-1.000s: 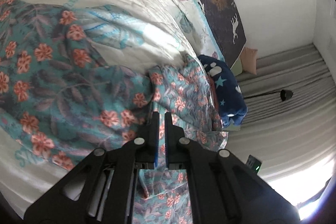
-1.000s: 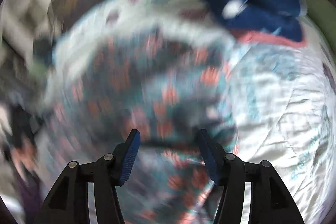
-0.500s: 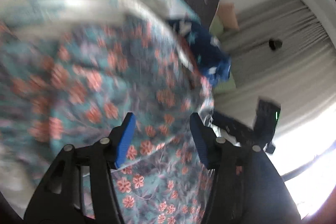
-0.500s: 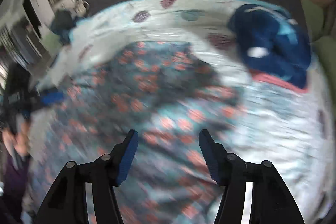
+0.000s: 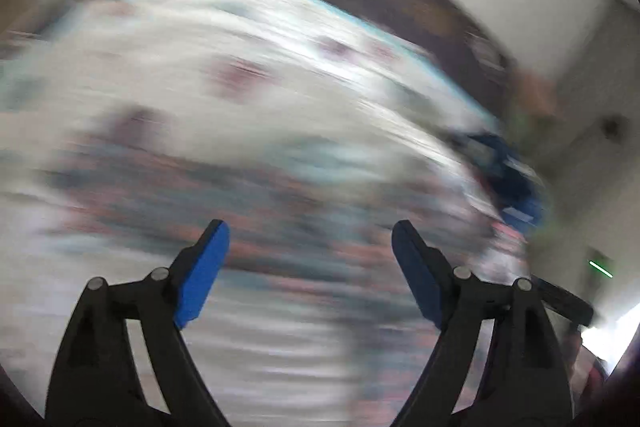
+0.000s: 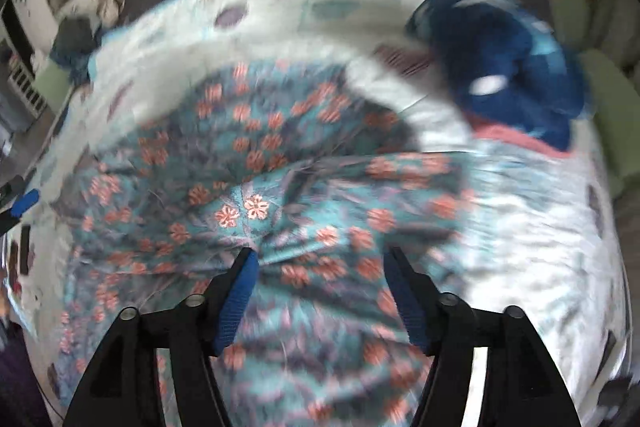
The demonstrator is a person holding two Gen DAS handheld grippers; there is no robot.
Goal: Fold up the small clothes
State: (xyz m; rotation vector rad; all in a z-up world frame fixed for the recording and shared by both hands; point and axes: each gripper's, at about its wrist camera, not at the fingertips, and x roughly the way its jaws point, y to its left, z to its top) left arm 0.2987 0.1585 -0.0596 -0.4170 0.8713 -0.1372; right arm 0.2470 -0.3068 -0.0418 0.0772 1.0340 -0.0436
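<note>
The right hand-held gripper (image 6: 318,269) is hanging just over the floral garment (image 6: 256,187), and its jaws are opening with a fold of the cloth lying below and between them; the pads are not pressing it. The left hand-held gripper (image 5: 306,247) is also opening wide, with nothing held, and its view is too blurred to place it exactly. The garment is lying spread on the bed (image 6: 532,227), its long axis seemingly running from the near edge toward the far left corner. Judging by this, the right hand is nearer to it. Beyond, toward the far right corner, a dark blue garment (image 6: 508,67) is lying crumpled.
</note>
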